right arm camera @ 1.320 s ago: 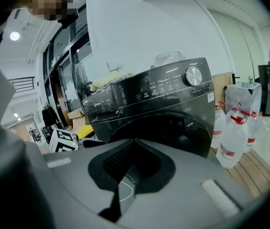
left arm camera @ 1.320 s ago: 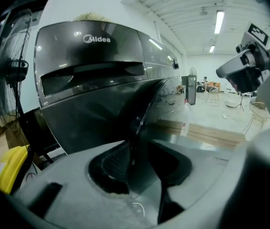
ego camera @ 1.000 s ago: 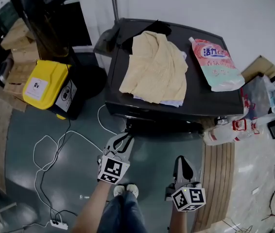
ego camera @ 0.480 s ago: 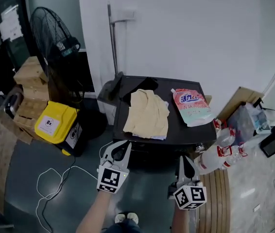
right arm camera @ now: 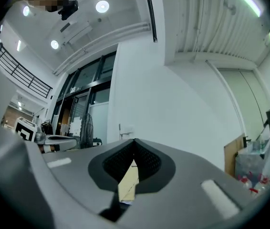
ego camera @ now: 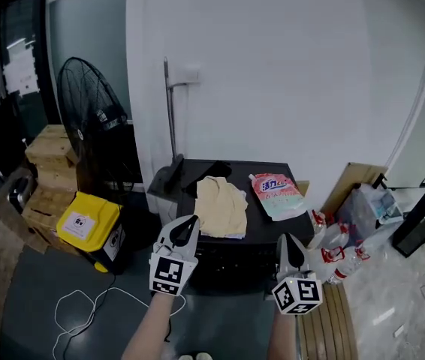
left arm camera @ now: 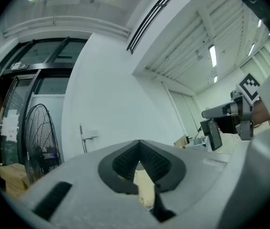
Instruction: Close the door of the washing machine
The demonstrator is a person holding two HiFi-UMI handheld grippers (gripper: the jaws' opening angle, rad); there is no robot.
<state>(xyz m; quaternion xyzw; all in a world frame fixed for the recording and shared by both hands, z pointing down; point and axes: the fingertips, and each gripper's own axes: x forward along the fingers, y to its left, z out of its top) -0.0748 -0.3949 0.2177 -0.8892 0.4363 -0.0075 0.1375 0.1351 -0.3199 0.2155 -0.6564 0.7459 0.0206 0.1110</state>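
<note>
The black washing machine stands against the white wall, its dark front facing me; the door cannot be made out. A yellow cloth and a pink detergent pouch lie on its top. My left gripper is held up in front of the machine's left half, shut and empty. At the same height before the right half, my right gripper is also shut with nothing in it. In the left gripper view the jaws meet at the tip with the yellow cloth behind them; the right gripper view shows the same.
A standing fan, stacked cardboard boxes and a yellow-lidded box are left of the machine. White cable loops on the floor. Plastic bottles, a bag and a wooden platform lie at the right.
Both grippers have risen from low in front of the machine to about its top. The left jaws have come together. The head view has tilted up, so the machine looks smaller.
</note>
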